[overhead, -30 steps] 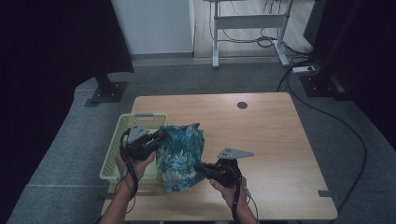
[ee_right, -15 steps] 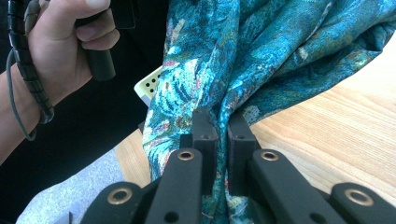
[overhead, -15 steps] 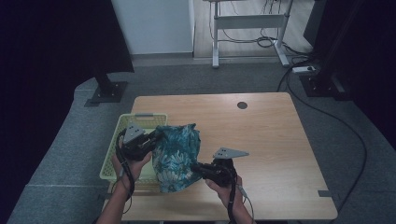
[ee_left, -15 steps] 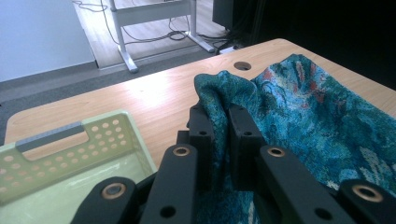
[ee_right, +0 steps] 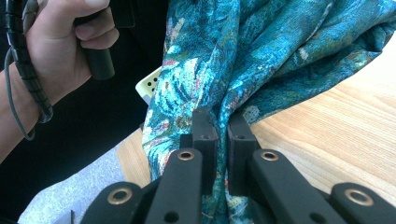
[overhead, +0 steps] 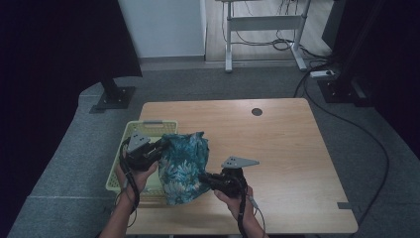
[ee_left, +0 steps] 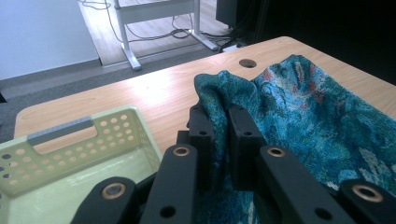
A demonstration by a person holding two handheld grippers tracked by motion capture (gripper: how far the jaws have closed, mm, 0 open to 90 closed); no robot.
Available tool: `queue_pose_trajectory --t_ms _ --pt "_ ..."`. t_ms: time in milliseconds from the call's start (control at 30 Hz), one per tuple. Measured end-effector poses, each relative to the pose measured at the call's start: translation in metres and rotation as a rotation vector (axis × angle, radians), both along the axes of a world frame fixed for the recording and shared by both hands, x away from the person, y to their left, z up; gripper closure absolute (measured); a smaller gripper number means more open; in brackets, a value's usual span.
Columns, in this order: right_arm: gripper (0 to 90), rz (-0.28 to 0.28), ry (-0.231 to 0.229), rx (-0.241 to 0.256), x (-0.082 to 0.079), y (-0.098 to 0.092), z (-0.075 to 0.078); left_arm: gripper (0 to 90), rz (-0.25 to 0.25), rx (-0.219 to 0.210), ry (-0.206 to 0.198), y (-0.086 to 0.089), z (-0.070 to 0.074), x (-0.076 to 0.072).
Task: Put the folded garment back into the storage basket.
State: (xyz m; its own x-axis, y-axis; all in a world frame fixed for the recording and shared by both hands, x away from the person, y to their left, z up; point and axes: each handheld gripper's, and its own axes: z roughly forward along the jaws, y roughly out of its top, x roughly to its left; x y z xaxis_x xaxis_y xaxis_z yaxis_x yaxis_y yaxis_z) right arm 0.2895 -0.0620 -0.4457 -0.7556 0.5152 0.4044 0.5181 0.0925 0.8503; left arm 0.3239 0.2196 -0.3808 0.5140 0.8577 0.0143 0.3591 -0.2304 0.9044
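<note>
Wood-grain worktop comes first, pale and broad, with a round cable hole near its far edge and bare board across the whole right half. On its left edge sits a light green perforated basket, partly overhanging toward the grey carpet. Between the person's two hands hangs a teal patterned cloth, lifted off the board and bunched in folds, its left part over the basket's near right corner, its lower hem down near the worktop's front edge.

Left tongs are pinched on a fold of the cloth's upper edge — in the left gripper view the two black jaws stand nearly together with fabric squeezed between them, the basket's open inside just to their left. Right tongs are likewise clamped on a gathered ridge of the cloth, jaws close with only the fabric's thickness between; from there the cloth rises and spreads above them.

In the right gripper view the left hand shows wrapped round its handle, a cable coiled round the wrist, and only a small corner of the basket peeks out beside the cloth. From the high view the jaws themselves are hard to make out — dark against dark fabric. The basket's near wall is hidden behind the left hand and the cloth.
</note>
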Motion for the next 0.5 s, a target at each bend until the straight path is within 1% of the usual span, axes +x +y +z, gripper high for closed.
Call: queue_pose_trajectory --t_ms 500 --pt "84.1 0.005 0.002 -0.002 0.003 0.01 0.001 81.9 0.011 -0.005 0.002 0.011 0.0 0.001"
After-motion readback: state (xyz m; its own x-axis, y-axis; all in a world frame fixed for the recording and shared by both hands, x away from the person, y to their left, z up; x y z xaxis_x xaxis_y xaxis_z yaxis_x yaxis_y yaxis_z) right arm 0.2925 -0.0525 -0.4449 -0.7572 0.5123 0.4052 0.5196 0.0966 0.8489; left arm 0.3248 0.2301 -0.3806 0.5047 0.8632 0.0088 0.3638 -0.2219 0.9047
